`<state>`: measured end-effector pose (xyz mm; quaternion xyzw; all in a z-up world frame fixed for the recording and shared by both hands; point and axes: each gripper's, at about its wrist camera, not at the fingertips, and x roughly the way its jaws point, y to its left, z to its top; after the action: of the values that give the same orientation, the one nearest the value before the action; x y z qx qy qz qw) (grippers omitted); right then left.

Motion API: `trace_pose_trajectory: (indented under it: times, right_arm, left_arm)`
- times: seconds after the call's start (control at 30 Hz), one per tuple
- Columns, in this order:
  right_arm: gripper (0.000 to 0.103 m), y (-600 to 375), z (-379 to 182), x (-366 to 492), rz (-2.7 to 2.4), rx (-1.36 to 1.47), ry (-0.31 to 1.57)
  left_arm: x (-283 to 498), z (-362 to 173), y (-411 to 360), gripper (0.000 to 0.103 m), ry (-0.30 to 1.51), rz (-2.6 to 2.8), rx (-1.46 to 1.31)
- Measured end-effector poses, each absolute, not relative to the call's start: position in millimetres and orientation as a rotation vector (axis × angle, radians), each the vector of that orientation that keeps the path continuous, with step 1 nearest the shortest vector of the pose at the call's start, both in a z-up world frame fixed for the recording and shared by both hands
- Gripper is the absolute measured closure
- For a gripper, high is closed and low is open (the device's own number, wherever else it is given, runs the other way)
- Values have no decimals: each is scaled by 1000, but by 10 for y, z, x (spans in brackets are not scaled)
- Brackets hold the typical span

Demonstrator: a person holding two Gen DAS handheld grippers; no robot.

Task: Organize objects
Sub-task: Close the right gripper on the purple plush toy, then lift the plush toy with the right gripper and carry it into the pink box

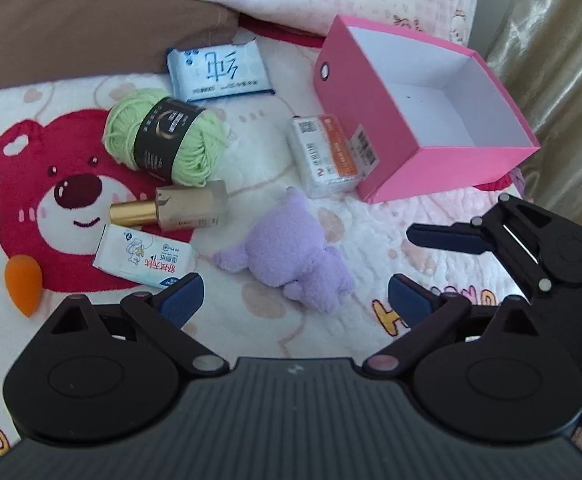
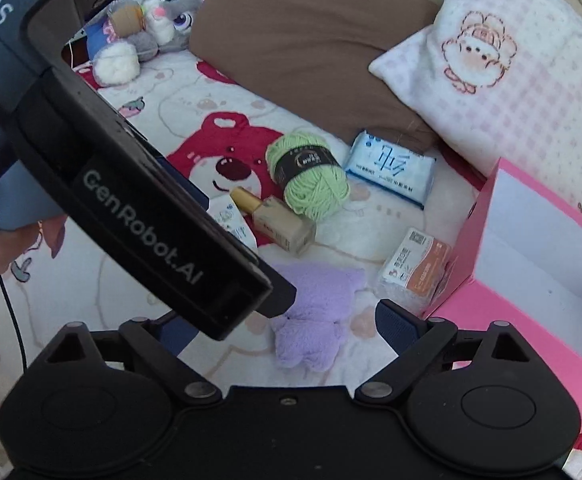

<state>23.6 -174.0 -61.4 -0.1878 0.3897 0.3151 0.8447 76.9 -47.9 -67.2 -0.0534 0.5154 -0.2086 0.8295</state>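
Observation:
A purple plush toy [image 1: 287,256] lies on the bear-print blanket, just ahead of my open, empty left gripper [image 1: 295,304]. It also shows in the right wrist view [image 2: 319,312], between the fingers of my open, empty right gripper [image 2: 287,330], partly hidden by the left gripper's body [image 2: 151,216]. An open pink box [image 1: 423,120] with a white inside stands to the right; it also shows in the right wrist view [image 2: 531,272]. The right gripper's fingers [image 1: 447,238] show in the left wrist view, below the box.
On the blanket lie green yarn [image 1: 167,140], a blue tissue pack [image 1: 219,70], an orange-white packet [image 1: 325,156], a gold-capped bottle [image 1: 171,208], a small wipes pack [image 1: 143,256] and an orange sponge [image 1: 21,284]. Brown pillow [image 2: 315,36], pink checked pillow [image 2: 503,68] and a grey bunny plush [image 2: 151,24] lie behind.

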Motion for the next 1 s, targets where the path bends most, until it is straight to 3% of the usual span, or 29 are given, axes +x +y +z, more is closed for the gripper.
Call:
trace_pose_trajectory:
  times: [0.3,0.47,0.5,0.6,0.63,0.7,0.77,0.83,1.0]
  right_arm:
    - [13,-1779,-1163,387,666,-283,853]
    - [15,-1759,-1332,491,663,-298,832]
    - [16,-1776,-1371,520,650,-281,837]
    - [16,-1857,-1469,589,629,-234,890]
    - [17,-1874,-1505,600,618,-233,900]
    - [23,-1909,-1572,612,610,-223,923]
    - [39,-1966,-1579,615,631,-177,940]
    - [50,-1991,-1532,615,628,-163,954]
    - [52,-2055,-1528,673,609,-87,979]
  left_arm:
    - [847,-1277,-476,8,1109,-462,-225]
    - [842,-1445,-596,29,1044,-454,-247]
    - [867,-1498,-605,38,1057,-440,-272]
    - [891,-1551,-625,45,1063,-438,-309]
    - [884,-1541,-631,52,1058,-447,-310]
    - [866,-1526,-652,57,1056,-456,-308]
    - [844,-1526,-662,67,1060,-458,-315]
    - [825,-1532,-652,71,1070,-446,-334]
    - [838,-1573,-592,72,1094,-406,-420]
